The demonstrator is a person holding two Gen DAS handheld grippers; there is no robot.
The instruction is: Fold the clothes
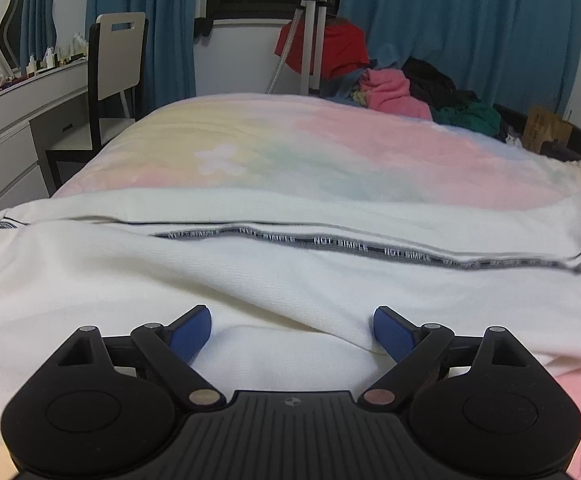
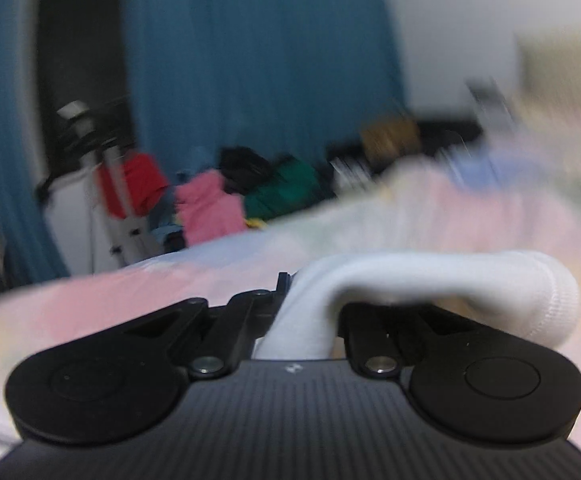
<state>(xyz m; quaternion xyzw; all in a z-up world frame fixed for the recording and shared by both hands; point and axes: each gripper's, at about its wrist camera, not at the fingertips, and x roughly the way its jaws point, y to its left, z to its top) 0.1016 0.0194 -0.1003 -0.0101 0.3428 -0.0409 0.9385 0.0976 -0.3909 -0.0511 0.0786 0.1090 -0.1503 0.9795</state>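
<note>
A white knit garment (image 1: 250,276) with a black lettered trim band (image 1: 342,246) lies spread across the near part of the bed. My left gripper (image 1: 292,330) is open, its blue pads (image 1: 192,332) low over a fold of the white cloth, holding nothing. My right gripper (image 2: 310,300) is shut on a part of the white garment (image 2: 450,276), which drapes over its right finger and hangs to the right. The right wrist view is blurred by motion.
The bed has a pastel pink, yellow and blue blanket (image 1: 310,148). A pile of red, pink, black and green clothes (image 1: 410,88) sits at the far edge. A chair (image 1: 110,80) and a white dresser (image 1: 18,120) stand left. Blue curtains (image 1: 450,20) hang behind.
</note>
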